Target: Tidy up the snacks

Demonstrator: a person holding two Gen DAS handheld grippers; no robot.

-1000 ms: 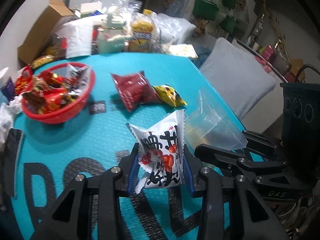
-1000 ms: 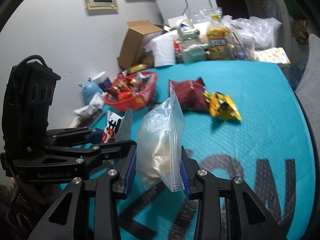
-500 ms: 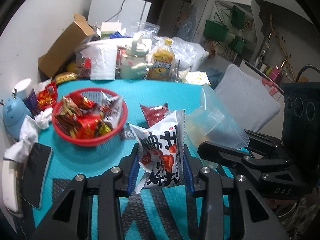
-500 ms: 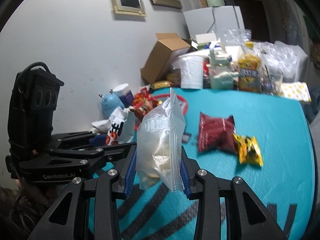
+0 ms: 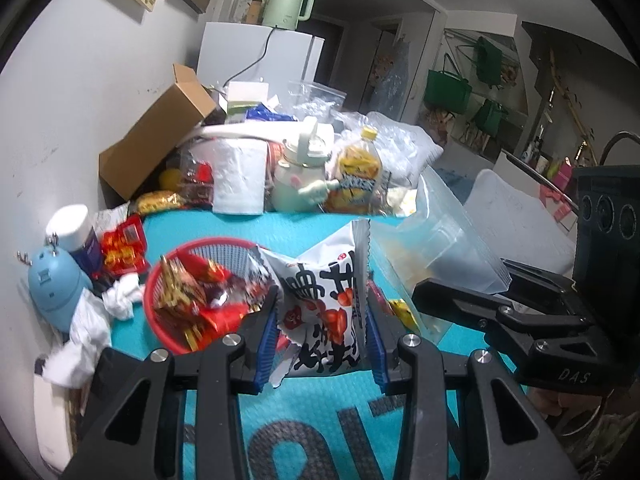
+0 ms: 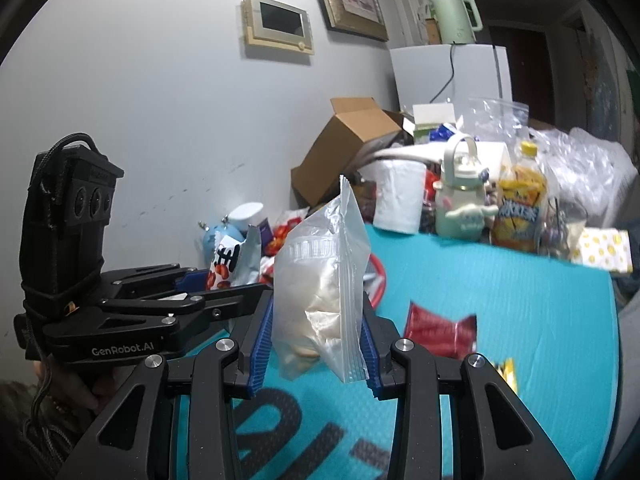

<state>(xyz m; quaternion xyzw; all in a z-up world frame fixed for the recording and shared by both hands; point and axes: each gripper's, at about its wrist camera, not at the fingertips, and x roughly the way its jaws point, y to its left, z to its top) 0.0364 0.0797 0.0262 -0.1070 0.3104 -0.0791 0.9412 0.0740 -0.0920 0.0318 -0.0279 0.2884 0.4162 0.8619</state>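
Snack basket (image 5: pixel 224 248) sits on mat (image 5: pixel 320 432), left of packet (image 5: pixel 326 300).

The zip bag (image 6: pixel 324 280) hides most of the red basket (image 6: pixel 378 280).

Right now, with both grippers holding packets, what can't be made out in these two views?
- Red basket: near rim, left wrist view, hidden by the left gripper and white snack packet.
- Zip bag contents: right wrist view, pale, unidentifiable.
- Red packet: right wrist view, blurred.
- Yellow packet: mostly behind a gripper finger.
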